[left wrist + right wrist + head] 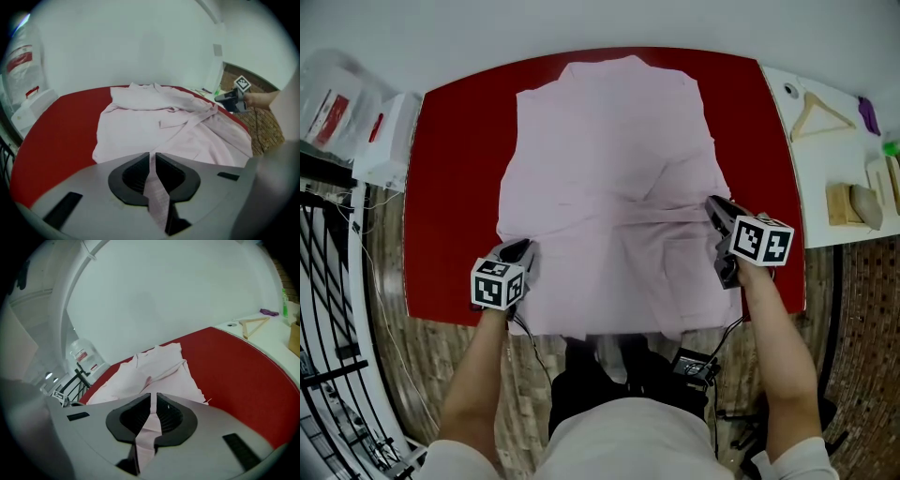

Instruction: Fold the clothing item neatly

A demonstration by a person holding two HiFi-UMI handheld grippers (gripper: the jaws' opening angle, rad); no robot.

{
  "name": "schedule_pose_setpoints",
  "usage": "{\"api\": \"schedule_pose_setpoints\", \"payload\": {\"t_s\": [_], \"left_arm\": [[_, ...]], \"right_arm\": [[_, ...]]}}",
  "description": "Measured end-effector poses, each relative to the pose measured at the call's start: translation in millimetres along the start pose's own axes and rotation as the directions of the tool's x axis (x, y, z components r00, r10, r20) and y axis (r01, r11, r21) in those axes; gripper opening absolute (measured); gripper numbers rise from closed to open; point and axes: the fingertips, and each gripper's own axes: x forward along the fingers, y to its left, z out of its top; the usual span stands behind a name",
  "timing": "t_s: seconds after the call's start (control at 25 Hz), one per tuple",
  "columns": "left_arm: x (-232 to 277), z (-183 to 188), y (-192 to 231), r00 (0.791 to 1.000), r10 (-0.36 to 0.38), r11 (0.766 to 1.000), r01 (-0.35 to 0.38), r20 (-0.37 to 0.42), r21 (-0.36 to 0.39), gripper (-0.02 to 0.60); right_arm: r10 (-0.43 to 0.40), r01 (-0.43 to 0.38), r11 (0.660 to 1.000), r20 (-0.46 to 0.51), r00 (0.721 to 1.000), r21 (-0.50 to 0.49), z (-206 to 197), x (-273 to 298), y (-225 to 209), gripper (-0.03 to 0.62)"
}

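Observation:
A pale pink shirt lies spread on the round red table, its near hem hanging over the front edge. My left gripper is at the shirt's near left edge; in the left gripper view its jaws are shut on a fold of the pink cloth. My right gripper sits at the shirt's right side, by a folded-in sleeve. In the right gripper view its jaws are likewise shut on a strip of the shirt. The left gripper view also shows the right gripper.
A white side table at the right carries a wooden hanger, a purple item and wooden blocks. A clear plastic bin and a white box stand at the left, above a black metal rack.

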Motion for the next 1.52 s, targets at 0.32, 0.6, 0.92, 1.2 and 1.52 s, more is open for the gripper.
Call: {"api": "schedule_pose_setpoints", "payload": {"t_s": [0.32, 0.6, 0.92, 1.2, 1.52], "left_arm": [[-4.2, -11.1, 46.2, 0.998, 0.062, 0.977, -0.061, 0.001, -0.205, 0.034], [-18.5, 14.9, 7.0, 0.988, -0.107, 0.974, 0.127, 0.113, -0.186, 0.032], [9.2, 5.5, -7.9, 0.984, -0.173, 0.964, 0.179, 0.049, -0.194, 0.020], [-19.3, 20.2, -50.8, 0.962, -0.217, 0.950, 0.247, 0.163, -0.191, 0.020], [-57.8, 19.2, -109.0, 0.912, -0.280, 0.920, 0.344, 0.299, -0.187, 0.005]], "right_arm": [[-0.083, 0.085, 0.996, -0.048, 0.995, 0.035, -12.3, -1.2, -34.1, 0.044], [0.017, -0.014, 1.000, -0.192, 0.981, 0.019, -44.2, 14.9, -13.7, 0.043], [-0.058, 0.064, 0.998, -0.200, 0.978, 0.023, -49.4, 18.2, -36.7, 0.040], [-0.086, 0.071, 0.990, -0.122, 0.989, -0.118, -45.9, -2.4, -20.1, 0.041], [0.010, -0.019, 0.989, -0.058, 0.998, -0.145, -72.4, -18.8, 41.1, 0.041]]}}
